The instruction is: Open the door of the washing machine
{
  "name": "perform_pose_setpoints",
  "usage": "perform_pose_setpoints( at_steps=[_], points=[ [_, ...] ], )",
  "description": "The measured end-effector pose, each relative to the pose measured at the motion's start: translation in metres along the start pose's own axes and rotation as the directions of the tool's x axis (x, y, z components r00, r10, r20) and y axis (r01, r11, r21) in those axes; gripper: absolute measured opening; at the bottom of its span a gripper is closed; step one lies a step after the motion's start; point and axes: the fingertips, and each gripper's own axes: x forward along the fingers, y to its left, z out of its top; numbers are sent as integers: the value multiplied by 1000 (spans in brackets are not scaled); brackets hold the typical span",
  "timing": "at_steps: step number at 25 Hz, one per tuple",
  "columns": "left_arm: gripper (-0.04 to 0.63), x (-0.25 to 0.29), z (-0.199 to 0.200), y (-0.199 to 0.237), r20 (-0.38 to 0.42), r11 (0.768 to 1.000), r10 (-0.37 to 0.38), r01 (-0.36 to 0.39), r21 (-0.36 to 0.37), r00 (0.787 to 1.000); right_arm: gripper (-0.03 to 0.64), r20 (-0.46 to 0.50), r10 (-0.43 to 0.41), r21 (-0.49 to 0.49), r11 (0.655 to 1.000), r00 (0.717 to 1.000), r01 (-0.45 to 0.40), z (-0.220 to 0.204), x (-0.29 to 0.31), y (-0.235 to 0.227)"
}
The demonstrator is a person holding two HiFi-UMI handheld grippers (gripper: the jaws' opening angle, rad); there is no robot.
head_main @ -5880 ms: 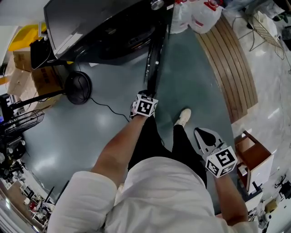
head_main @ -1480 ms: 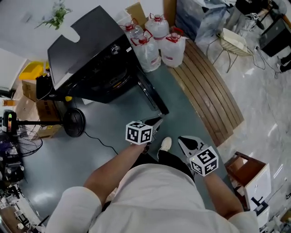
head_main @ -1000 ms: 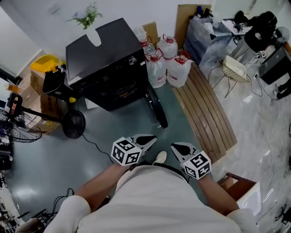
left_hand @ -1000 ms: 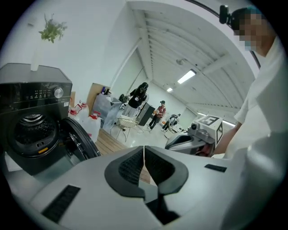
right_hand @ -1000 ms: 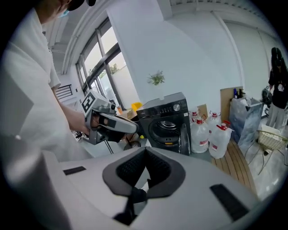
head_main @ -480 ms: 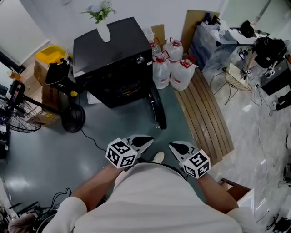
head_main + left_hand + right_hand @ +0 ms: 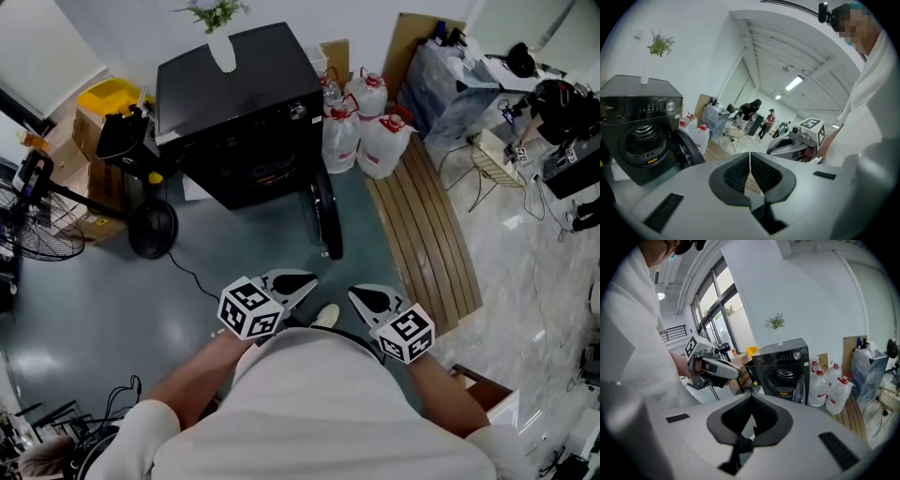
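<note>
The black washing machine (image 7: 239, 103) stands at the back with its round door (image 7: 325, 217) swung out to the right, leaving the drum open. Both grippers are held close to my body, well short of the machine. My left gripper (image 7: 302, 279) is shut with nothing in it, and my right gripper (image 7: 356, 295) is also shut and empty. The left gripper view shows the machine (image 7: 640, 136) and its door (image 7: 686, 149) past the closed left gripper (image 7: 750, 157). From the right gripper (image 7: 751, 401), the open drum of the machine (image 7: 780, 369) shows ahead.
Several water jugs (image 7: 370, 131) stand right of the machine beside a slatted wooden bench (image 7: 427, 234). A fan base (image 7: 153, 228) with a cable lies on the floor at left, near a yellow bin (image 7: 103, 98) and boxes. A vase (image 7: 222, 52) sits on the machine.
The left gripper, at the door's edge earlier, has drawn back to my body. I have stepped back, so the machine with its open door sits farther away.
</note>
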Motion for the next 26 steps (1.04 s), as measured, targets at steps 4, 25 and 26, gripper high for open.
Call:
perform_pose_setpoints(
  at_steps=[4,25,26],
  points=[
    [21,2,-1,5,4,1000,8,-8,-8,1000,8,-4,11,-9,1000,1000,-11,0,4,2],
    [21,18,0,12,-7,999,40,-40,-6,999,8,6,5,8,1000,1000,-6,-5,5,-11],
    [21,19,1,13,-7,999,42,-42,-5,999,8,7,4,8,1000,1000,-4,-5,5,-12]
  ],
)
